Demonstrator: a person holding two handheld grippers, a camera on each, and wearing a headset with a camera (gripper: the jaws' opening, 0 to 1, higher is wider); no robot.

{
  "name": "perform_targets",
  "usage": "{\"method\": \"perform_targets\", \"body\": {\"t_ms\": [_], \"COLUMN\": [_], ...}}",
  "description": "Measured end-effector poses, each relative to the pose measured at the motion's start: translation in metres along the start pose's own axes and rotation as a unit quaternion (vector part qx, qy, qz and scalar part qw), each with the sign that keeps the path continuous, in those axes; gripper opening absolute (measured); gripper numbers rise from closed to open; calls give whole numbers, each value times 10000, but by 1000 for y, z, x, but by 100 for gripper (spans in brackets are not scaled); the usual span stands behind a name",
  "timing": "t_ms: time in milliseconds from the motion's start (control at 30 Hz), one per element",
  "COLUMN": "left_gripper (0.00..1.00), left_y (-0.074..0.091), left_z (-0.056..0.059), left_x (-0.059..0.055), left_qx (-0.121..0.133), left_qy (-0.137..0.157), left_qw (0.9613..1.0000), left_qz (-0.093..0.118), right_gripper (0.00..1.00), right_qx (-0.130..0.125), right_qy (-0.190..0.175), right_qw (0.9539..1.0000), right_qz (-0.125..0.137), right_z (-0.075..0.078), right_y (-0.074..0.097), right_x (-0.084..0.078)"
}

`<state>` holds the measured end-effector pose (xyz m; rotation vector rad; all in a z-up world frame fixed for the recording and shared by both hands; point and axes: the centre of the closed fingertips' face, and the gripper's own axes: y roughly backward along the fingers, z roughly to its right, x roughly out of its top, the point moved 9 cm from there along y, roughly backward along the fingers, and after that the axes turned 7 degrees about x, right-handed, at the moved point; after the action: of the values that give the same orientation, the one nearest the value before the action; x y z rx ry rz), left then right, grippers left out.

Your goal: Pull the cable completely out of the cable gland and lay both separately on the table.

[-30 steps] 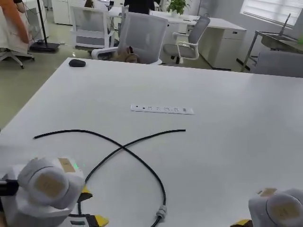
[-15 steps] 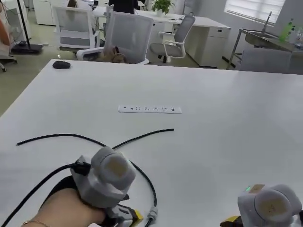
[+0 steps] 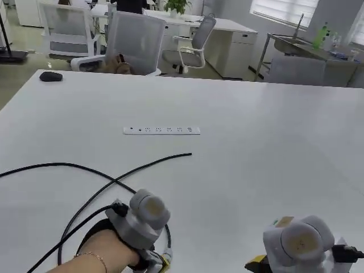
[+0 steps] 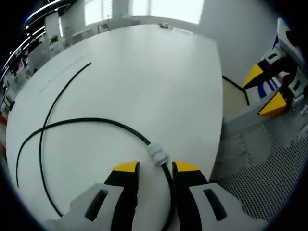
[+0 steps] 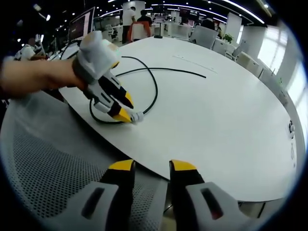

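A long black cable (image 3: 153, 164) lies looped and crossing itself on the white table (image 3: 256, 148). Its light grey cable gland (image 4: 157, 155) sits on the cable close to the table's near edge. My left gripper (image 4: 156, 167) is open, its yellow-tipped jaws standing either side of the cable right behind the gland. In the head view the left gripper (image 3: 159, 263) covers the gland. From the right gripper view the left gripper (image 5: 122, 109) points down at the gland (image 5: 138, 116). My right gripper (image 5: 152, 166) is open and holds nothing, off the table's near edge at the lower right (image 3: 267, 264).
A white power strip (image 3: 161, 130) lies at mid-table and a dark mouse (image 3: 50, 76) at the far left corner. Office chairs (image 3: 136, 42) stand behind the table. A grey mesh seat (image 5: 53, 183) lies under the right gripper, below the table edge.
My left gripper has moved from the lower left to the right, onto the cable by the gland. The right gripper has barely moved. The head camera has shifted.
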<state>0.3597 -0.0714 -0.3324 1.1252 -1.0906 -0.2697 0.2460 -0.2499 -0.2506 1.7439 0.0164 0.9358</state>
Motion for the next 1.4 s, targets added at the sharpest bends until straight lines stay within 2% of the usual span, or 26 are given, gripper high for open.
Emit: {"method": "perform_targets", "body": {"t_ms": [33,167,233,300,367,400,433,467,500,567,800,967,1000,1033,1067,1100,1133,1233,1400], "left_gripper": [29,29,25,20,20,20,19,17,17,17,16,16,15,2,3,3,3,3,3], "left_y": [-3,-10,-13,-15,-14,-11,-11,-9,-4,4,31,59,63,69,76,79,83,84,81], "left_z": [1,7,9,9,10,10,9,7,7,4,-5,-15,-14,-15,-16,-18,-22,-30,-29], "left_x": [0,6,7,7,6,4,3,1,1,1,9,11,12,14,9,9,8,1,-2], "left_qx": [2,-18,-6,55,-57,-300,-191,-189,-256,-301,-354,-543,-688,-783,-781,-823,-802,-642,-468], "left_qy": [140,260,300,259,265,-66,-18,-6,-120,-168,-503,-993,-1109,-1100,-965,-1001,-985,-1007,-777], "left_qw": [9999,9997,9995,9996,9996,9995,9998,9998,9996,9994,9975,9923,9893,9880,9899,9883,9891,9909,9943], "left_qz": [-29,40,35,64,83,9,15,26,56,68,339,503,648,747,687,798,747,613,554], "right_gripper": [29,29,27,28,28,28,28,28,28,27,26,27,27,27,27,27,27,26,26], "right_qx": [3,-17,20,4,-9,3,15,23,36,80,162,246,294,325,341,364,416,434,436], "right_qy": [2,7,13,16,9,17,23,27,34,39,42,112,155,188,241,269,298,306,298], "right_qw": [10000,10000,10000,10000,10000,10000,10000,10000,10000,10000,9999,9996,9994,9993,9991,9990,9987,9986,9986], "right_qz": [-4,9,-22,-11,-4,-1,-3,-2,7,13,35,-23,-20,-26,13,33,12,5,5], "right_z": [0,1,0,0,0,0,0,0,-1,-1,-2,-3,-4,-5,-5,-6,-6,-6,-6], "right_y": [0,0,0,0,0,0,0,0,0,0,-1,-2,-2,-2,-1,-1,-2,-2,-2], "right_x": [0,0,0,0,-1,0,0,0,0,-1,0,0,1,1,2,2,2,2,3]}}
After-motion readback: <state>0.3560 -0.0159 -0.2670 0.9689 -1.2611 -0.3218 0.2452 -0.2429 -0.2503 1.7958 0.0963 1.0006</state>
